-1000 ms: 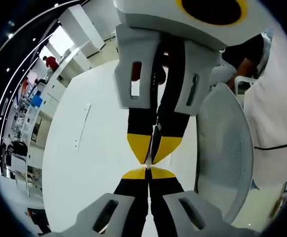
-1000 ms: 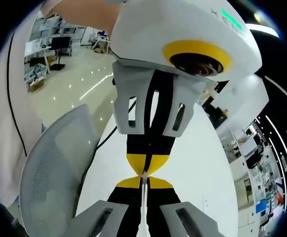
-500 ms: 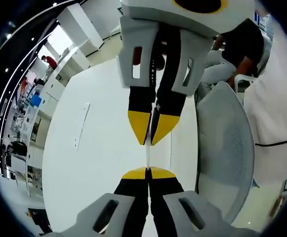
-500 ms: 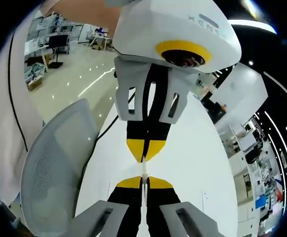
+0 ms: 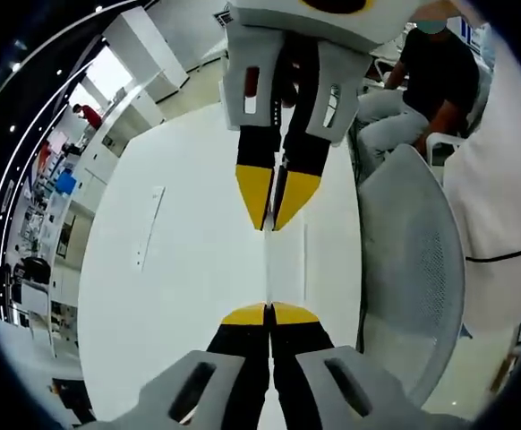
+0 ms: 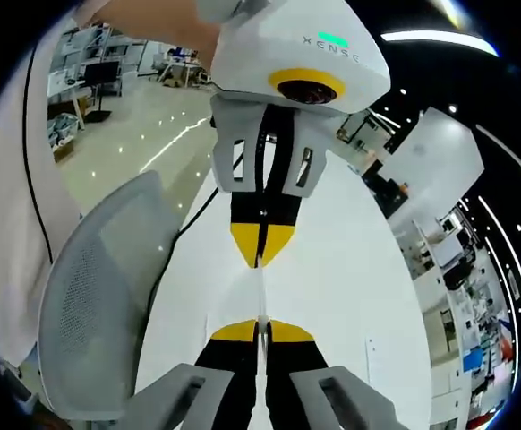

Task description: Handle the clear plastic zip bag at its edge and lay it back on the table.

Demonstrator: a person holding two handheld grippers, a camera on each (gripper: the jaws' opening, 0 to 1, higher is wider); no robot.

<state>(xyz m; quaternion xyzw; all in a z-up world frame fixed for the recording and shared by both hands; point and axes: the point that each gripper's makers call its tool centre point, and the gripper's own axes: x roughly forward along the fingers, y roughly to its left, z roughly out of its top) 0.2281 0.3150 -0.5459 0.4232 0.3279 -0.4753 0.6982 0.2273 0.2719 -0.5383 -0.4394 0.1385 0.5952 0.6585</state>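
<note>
Left gripper view shows the left tool [image 5: 269, 315] pinched on one edge of the clear plastic zip bag [image 5: 285, 264], and the right tool [image 5: 272, 224] clamped on the opposite edge, probably to stretch it flat. It hangs taut over the white desk [image 5: 180, 269]. A mesh chair [image 5: 413, 269] crowds one side; bare desk offers laying room.

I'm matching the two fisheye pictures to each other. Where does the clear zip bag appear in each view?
Left gripper view: the zip bag hangs edge-on at centre, stretched between the left tongs below and the right tongs above.
Right gripper view: a thin vertical sliver at centre, from the right tongs up to the left tongs.
Shared landmark: the grey mesh chair.
</note>
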